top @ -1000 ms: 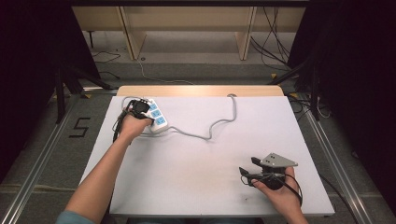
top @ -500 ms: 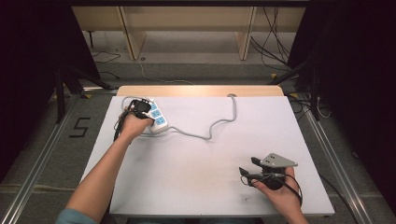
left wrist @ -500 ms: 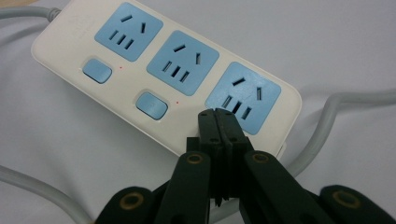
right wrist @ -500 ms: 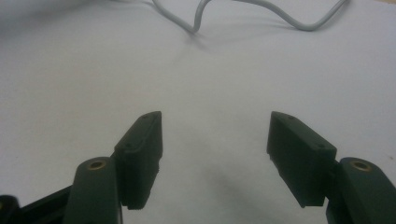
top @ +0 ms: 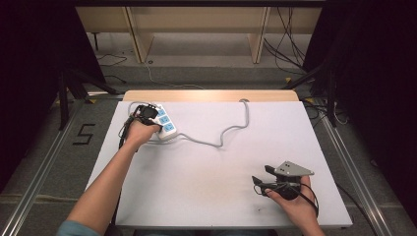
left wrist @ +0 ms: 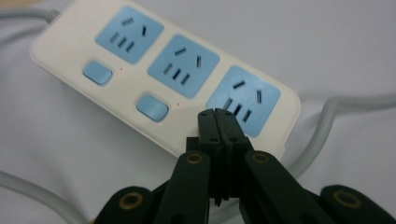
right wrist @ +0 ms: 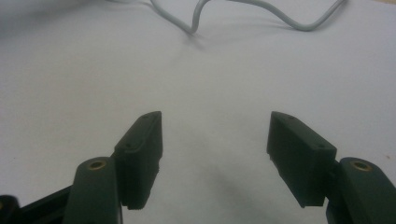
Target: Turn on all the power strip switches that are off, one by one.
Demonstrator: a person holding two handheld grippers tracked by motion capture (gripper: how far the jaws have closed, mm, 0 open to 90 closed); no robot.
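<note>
White plastic power strip (left wrist: 163,88) with 3 blue socket faces and blue rocker switches lies flat near the far left corner of the white table (top: 196,191), its grey cable (top: 223,140) snaking across the top toward the far edge. Lying face up like that, its switches and sockets are open to a push from above. The left gripper (left wrist: 218,122) has its 2 black jaws pressed together with nothing between them, forming 1 blunt tip that sits at the near edge of the strip, just beside the third socket; judging by this, the closed tip serves as a poker for a switch there, though the switch itself is hidden behind the jaws. The left forearm stretches forward across the table, hand curled over the gripper. The right gripper (right wrist: 215,158) rests low over bare table at the near right, well apart from the strip, its jaws spread wide and empty, apparently idle, the hand (top: 295,201) wrapped around its body.
</note>
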